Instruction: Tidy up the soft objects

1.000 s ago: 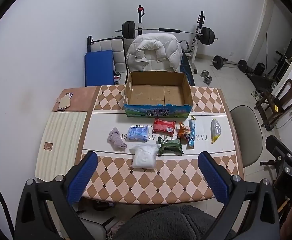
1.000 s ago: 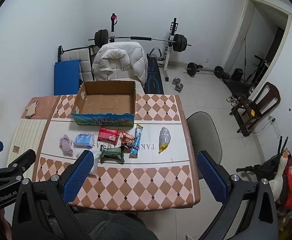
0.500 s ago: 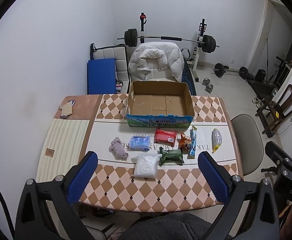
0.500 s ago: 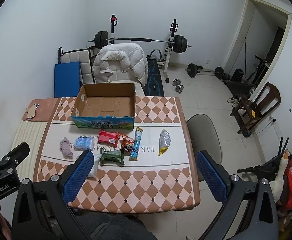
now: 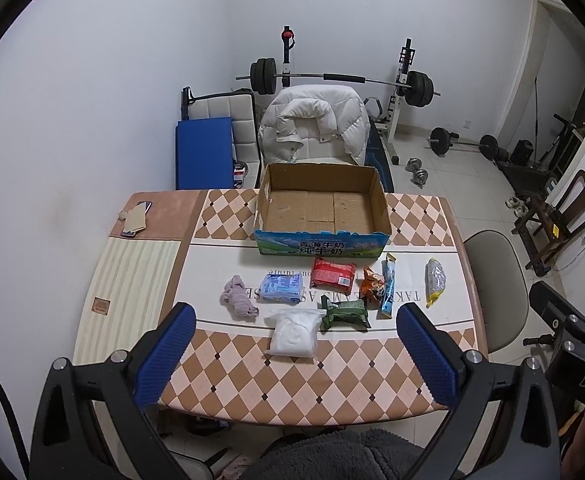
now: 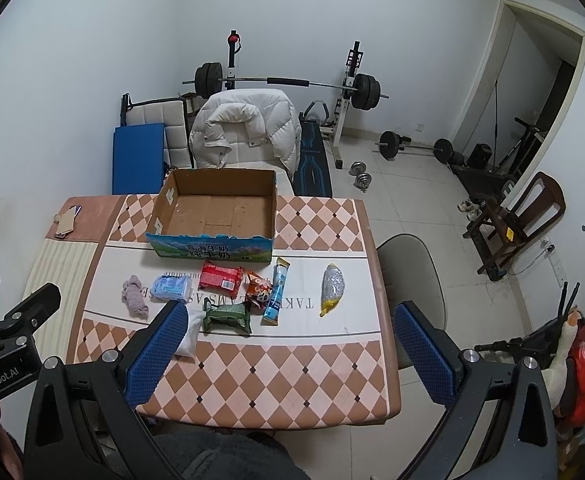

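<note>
An empty cardboard box stands at the table's far side. In front of it lie soft items: a lilac cloth, a blue pack, a red pack, an orange snack bag, a blue stick pack, a green pack, a white bag and a clear yellow-tipped bag. My left gripper and right gripper hover open and empty, high above the near edge.
The checkered table has a phone and card at its far left corner. A chair with a white jacket stands behind the box. A grey stool is at the right. Barbell rack and weights fill the floor beyond.
Both grippers have risen and pulled back from the table, so the table and box sit lower and smaller in view. Nothing on the table has moved.
</note>
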A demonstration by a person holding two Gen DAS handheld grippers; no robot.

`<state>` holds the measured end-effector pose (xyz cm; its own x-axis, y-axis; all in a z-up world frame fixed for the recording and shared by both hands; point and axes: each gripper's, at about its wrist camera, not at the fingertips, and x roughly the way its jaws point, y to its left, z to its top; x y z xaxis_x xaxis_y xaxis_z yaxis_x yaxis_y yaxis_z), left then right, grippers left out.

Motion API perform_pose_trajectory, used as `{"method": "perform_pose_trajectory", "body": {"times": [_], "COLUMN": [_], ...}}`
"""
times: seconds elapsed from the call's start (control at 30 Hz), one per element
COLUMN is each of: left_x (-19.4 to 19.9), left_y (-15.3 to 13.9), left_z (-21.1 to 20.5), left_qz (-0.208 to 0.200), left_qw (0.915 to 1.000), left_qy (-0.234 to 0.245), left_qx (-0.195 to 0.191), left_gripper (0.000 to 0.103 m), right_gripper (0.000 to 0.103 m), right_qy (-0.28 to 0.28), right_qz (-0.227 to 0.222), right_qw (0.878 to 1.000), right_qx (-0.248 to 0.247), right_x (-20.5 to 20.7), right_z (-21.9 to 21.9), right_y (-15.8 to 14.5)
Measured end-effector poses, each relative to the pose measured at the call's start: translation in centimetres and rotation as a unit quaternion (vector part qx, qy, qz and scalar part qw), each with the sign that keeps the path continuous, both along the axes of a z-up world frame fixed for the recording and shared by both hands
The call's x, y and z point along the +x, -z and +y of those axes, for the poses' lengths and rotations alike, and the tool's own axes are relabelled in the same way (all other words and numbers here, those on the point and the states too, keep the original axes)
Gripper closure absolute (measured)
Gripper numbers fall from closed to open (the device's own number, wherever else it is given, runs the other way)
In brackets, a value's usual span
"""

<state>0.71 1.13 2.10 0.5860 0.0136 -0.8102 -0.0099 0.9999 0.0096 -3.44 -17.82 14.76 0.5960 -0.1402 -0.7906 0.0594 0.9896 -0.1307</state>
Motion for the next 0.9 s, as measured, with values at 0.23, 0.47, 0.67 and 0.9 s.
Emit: {"method": "perform_pose_trajectory", "body": {"times": [0.23,0.47,0.67,0.9], "left_x": [-0.04,-0.03,0.04,0.22], "left_y": [-0.10,-0.02,-0.02,-0.01], "left_z": [-0.28,-0.52,-0.55,-0.22], "left_qz": [-0.002,-0.001,-0.001,0.002], "left_qw": [1.0000,1.0000,1.0000,1.0000], "left_qy": [0.000,0.004,0.002,0.002], "left_qx": [-0.003,-0.005,-0.006,-0.007], "left_gripper": [0.000,0.000,0.000,0.000], "right_gripper": [0.000,0.000,0.000,0.000], "right_qy": [-0.002,0.000,-0.001,0.000], "right_qz": [0.002,-0.001,-0.001,-0.001], "right_qw": [1.000,1.000,1.000,1.000], "right_qx": [-0.001,-0.003,-0.004,-0.005], "right_x": [0.01,0.22,0.19,0.21], "right_z": [0.03,-0.14,-0.08,0.02], "right_y": [-0.01,-0.11,-0.12,-0.13]}}
